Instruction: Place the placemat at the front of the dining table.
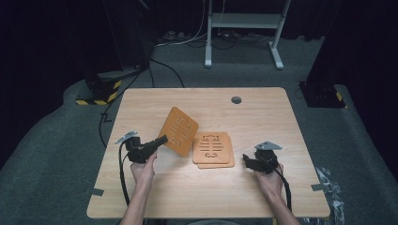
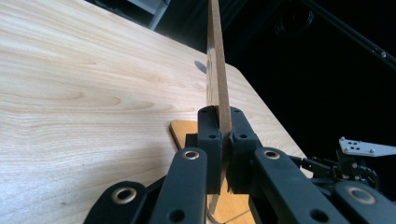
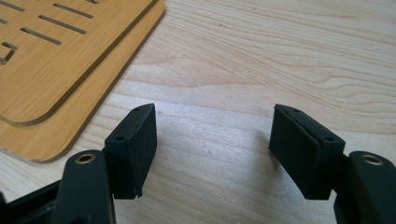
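In the high view, the left gripper (image 1: 161, 139) pinches the near corner of a slotted wooden coaster (image 1: 179, 130) and holds it lifted and tilted above the table (image 1: 263, 183), its free end pointing toward 1 o'clock. Just to its right lies a stack of 2 coasters (image 1: 213, 149), flat near the table's centre. The left forearm comes up from 6 o'clock and the hand angles the gripper toward 2 o'clock. The right gripper (image 1: 246, 161) rests low at the stack's right side, aimed toward 9 o'clock, a little apart from it.

In the left gripper view, the jaws are clamped narrow on the thin edge of the coaster (image 2: 215, 70), which rises edge-on between the pads (image 2: 208, 140). The bite looks shallow and near 1 corner, so the board could pivot or slip out if swung quickly, and it might land on the stack and knock it askew.

In the right gripper view, the fingers (image 3: 133, 147) stand wide apart and empty over bare wood, with the stack (image 3: 60, 88) at 10 o'clock. A careless push from here could slide the top board off the lower one.
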Available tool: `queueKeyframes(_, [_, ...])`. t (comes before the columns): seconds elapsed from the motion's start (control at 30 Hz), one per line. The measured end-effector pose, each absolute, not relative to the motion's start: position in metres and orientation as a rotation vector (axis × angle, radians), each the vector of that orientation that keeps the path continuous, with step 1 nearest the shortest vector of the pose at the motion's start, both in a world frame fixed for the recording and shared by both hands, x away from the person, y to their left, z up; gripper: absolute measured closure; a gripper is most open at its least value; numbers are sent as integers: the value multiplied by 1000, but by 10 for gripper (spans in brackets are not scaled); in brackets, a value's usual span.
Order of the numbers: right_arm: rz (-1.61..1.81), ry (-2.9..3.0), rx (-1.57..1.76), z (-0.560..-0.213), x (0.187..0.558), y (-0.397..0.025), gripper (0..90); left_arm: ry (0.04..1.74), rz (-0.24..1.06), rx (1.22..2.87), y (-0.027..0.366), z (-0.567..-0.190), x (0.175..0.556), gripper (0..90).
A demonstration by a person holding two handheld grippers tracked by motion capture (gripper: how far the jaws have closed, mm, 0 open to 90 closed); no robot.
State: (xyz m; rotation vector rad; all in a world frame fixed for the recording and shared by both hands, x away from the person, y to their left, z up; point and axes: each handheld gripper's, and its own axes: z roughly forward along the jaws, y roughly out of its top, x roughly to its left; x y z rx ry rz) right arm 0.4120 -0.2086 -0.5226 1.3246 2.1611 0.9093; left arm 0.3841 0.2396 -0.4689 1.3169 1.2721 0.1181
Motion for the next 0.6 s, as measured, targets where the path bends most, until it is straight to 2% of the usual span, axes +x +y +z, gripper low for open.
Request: queueKeyframes(0.6, [907,2140,1367,-522,407,-224,321,1307,142,1284,260,-470,371,863])
